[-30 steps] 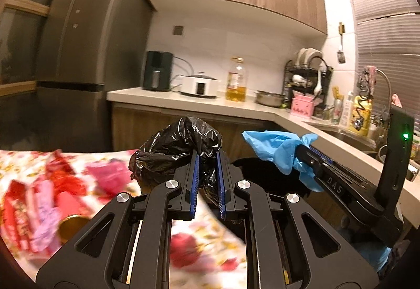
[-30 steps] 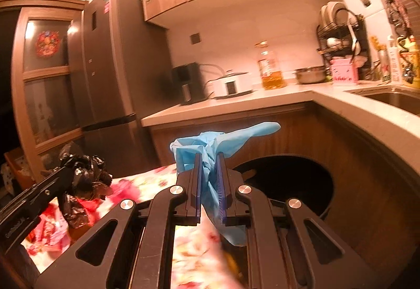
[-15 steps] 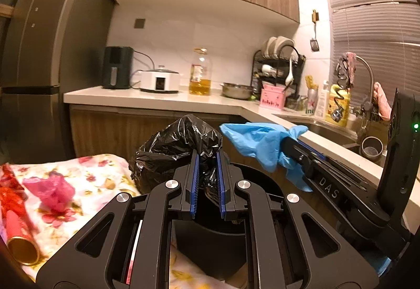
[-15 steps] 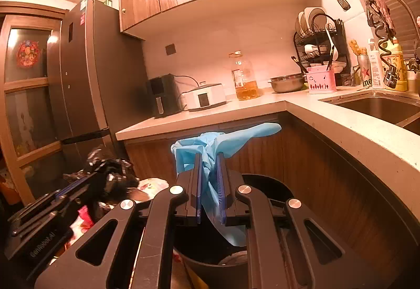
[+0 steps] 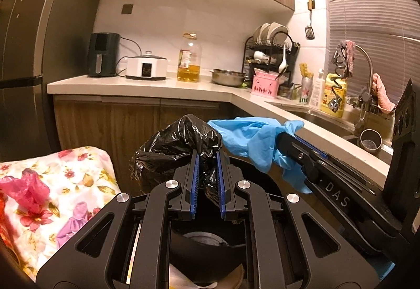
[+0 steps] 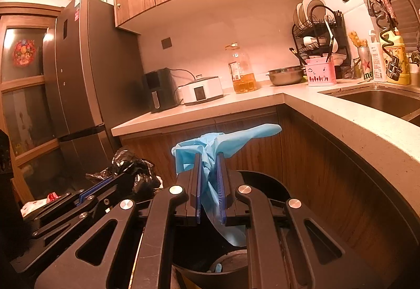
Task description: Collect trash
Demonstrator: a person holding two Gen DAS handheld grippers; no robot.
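My left gripper (image 5: 207,157) is shut on a crumpled black plastic bag (image 5: 178,147) and holds it over the black trash bin (image 5: 262,178). My right gripper (image 6: 210,160) is shut on a blue glove (image 6: 231,139) that hangs down into the same bin (image 6: 267,184). The right gripper also shows in the left wrist view (image 5: 288,139) with the glove (image 5: 252,136). The left gripper and the black bag (image 6: 134,170) show at the left of the right wrist view. Some trash lies at the bottom of the bin.
A floral tablecloth (image 5: 78,165) at the left carries pink wrappers (image 5: 23,189). A wooden cabinet and counter (image 5: 157,89) stand behind the bin, with a sink (image 6: 380,102) at the right. A refrigerator (image 6: 78,73) stands at the left.
Both grippers have moved right from the table to above the bin, still holding the black bag and the blue glove. The table has slid to the left of view.
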